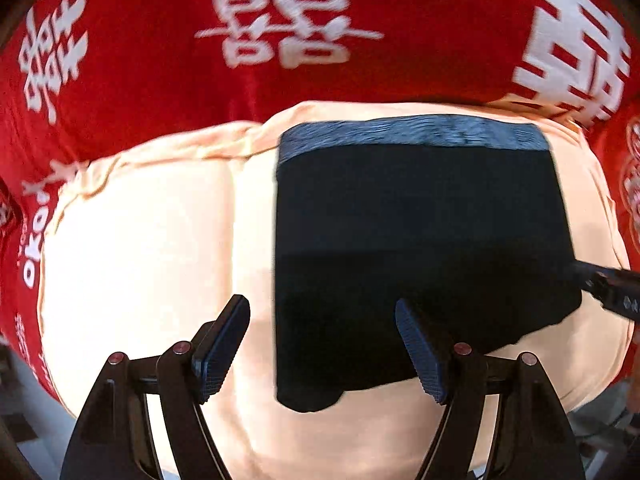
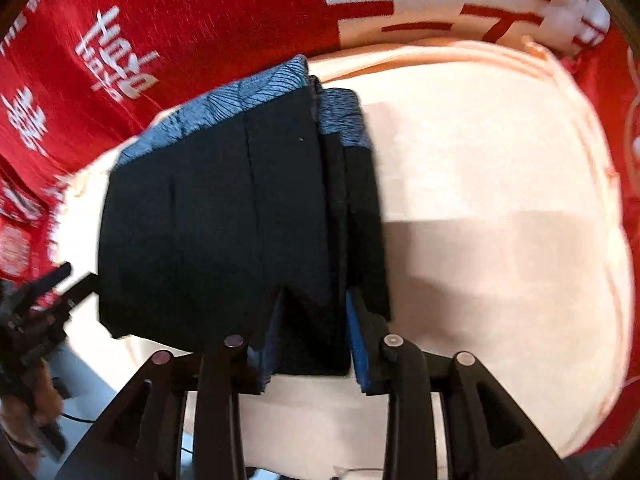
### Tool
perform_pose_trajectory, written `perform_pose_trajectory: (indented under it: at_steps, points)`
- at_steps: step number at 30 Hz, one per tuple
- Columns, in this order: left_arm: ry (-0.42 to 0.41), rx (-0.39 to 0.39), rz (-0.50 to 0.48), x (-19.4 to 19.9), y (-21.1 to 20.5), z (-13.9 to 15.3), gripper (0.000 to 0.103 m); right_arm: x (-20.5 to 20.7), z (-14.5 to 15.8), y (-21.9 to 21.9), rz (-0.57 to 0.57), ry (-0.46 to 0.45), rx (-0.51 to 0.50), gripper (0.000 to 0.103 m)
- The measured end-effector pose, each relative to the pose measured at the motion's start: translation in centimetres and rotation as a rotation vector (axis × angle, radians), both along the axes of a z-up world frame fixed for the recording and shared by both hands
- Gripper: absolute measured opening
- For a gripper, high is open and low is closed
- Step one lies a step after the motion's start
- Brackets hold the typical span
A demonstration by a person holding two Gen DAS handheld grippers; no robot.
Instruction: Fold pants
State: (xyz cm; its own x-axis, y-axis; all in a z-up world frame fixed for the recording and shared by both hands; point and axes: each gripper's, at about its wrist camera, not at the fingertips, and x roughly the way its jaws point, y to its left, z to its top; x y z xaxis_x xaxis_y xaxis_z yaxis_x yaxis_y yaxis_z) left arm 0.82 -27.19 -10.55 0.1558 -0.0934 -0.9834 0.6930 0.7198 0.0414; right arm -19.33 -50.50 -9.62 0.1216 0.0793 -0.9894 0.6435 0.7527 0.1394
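Note:
The black pants [image 1: 420,248] with a blue patterned waistband lie folded on a cream cushion [image 1: 152,264]. My left gripper [image 1: 322,344] is open above the near left edge of the pants, holding nothing. In the right wrist view the pants [image 2: 224,224] are partly lifted, with folded layers stacked at their right side. My right gripper [image 2: 312,340] is shut on the near edge of the folded layers. The right gripper also shows at the right edge of the left wrist view [image 1: 608,288], at the pants' right side.
A red cloth with white characters [image 1: 160,40] lies under and behind the cushion, and it also shows in the right wrist view [image 2: 180,12]. The cream cushion [image 2: 500,240] extends to the right of the pants. My left gripper [image 2: 44,300] shows at the left edge.

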Motion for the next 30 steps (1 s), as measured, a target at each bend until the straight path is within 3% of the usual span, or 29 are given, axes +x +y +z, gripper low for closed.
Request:
perform_pose_trajectory:
  at_steps: [4,9,16,28,30]
  points:
    - [0.023,-0.01,0.05,1.5,0.9,-0.4,0.076,0.2,1.7,0.3,-0.002,0.036,-0.09,0.034]
    - [0.05,-0.014,0.084,2.8,1.5,-1.1,0.076,1.2,3.6,1.2,0.003,-0.066,-0.094,0.034]
    - [0.093,0.011,0.084,3.3,1.8,-2.5,0.076,2.8,-0.3,4.1,0.106,0.025,-0.096,0.034]
    - [0.114,0.008,0.057,3.2,1.3,-2.9,0.077,2.8,-0.6,4.2,0.115,0.022,-0.092,0.036]
    - [0.103,0.015,0.049,3.2,1.2,-3.0,0.093,2.8,-0.7,4.3,0.109,0.02,-0.091,0.037]
